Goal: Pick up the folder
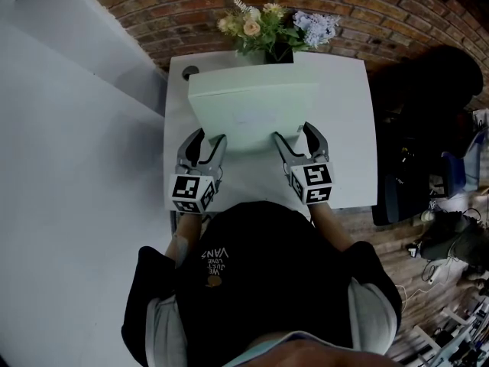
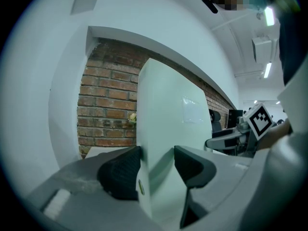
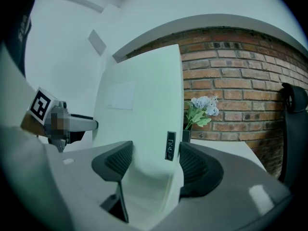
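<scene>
Pale folder (image 1: 256,109) between two near-level hand-held grippers (image 1: 210,137) (image 1: 292,132)

A red brick wall (image 1: 191,6) ran behind the white worktop (image 1: 348,128), and a vase of flowers (image 1: 267,29) stood at the worktop's far edge. Plain white wall surfaces (image 1: 69,113) filled the left side. To the right lay a brown plank floor (image 1: 384,237) with a black office chair (image 1: 432,82) and dark bags (image 1: 451,235), and strip lights (image 2: 267,70) glowed on a white ceiling
</scene>
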`<action>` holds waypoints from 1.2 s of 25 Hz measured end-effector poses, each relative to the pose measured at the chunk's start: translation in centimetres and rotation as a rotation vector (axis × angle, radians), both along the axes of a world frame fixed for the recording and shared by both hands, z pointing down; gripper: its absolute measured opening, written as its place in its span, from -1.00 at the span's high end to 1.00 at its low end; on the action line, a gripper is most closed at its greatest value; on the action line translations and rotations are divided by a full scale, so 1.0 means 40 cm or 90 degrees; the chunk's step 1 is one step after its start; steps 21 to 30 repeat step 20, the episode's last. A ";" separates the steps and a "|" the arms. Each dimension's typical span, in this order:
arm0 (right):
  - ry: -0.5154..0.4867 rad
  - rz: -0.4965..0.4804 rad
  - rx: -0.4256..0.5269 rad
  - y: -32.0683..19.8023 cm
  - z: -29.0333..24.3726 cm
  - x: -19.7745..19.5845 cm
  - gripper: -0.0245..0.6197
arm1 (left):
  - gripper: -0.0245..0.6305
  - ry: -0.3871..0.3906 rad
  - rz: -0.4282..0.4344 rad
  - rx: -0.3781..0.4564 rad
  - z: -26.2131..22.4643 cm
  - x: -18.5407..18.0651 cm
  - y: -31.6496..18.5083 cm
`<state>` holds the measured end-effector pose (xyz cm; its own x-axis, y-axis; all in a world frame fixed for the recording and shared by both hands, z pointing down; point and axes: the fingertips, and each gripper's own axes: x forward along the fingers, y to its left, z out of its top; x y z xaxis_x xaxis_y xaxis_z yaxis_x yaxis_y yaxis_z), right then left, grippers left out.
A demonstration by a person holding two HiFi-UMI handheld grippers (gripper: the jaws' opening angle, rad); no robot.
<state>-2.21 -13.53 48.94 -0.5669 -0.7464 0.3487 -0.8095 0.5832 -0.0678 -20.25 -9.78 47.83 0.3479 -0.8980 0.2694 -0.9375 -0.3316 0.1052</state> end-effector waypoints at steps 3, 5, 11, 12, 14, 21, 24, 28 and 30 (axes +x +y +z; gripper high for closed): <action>-0.003 0.004 -0.003 0.004 0.001 0.001 0.00 | 0.25 0.001 0.002 0.002 -0.001 0.001 0.000; -0.002 0.005 -0.002 0.006 0.002 0.001 0.00 | 0.25 0.000 0.003 0.004 -0.001 0.000 0.001; 0.000 0.009 0.003 0.008 0.000 0.006 0.00 | 0.25 0.002 0.005 0.005 0.000 0.004 0.003; 0.000 0.010 0.004 0.008 -0.001 0.006 0.00 | 0.25 0.001 0.007 0.005 0.001 0.005 0.003; 0.000 0.011 0.002 0.010 0.000 0.009 0.00 | 0.25 0.001 0.009 0.005 0.000 0.007 0.003; 0.004 0.012 0.000 0.015 0.000 0.017 0.00 | 0.25 0.002 0.012 0.004 -0.003 0.015 0.006; 0.004 0.012 0.000 0.015 0.000 0.017 0.00 | 0.25 0.002 0.012 0.004 -0.003 0.015 0.006; 0.004 0.012 0.000 0.015 0.000 0.017 0.00 | 0.25 0.002 0.012 0.004 -0.003 0.015 0.006; 0.004 0.012 0.000 0.015 0.000 0.017 0.00 | 0.25 0.002 0.012 0.004 -0.003 0.015 0.006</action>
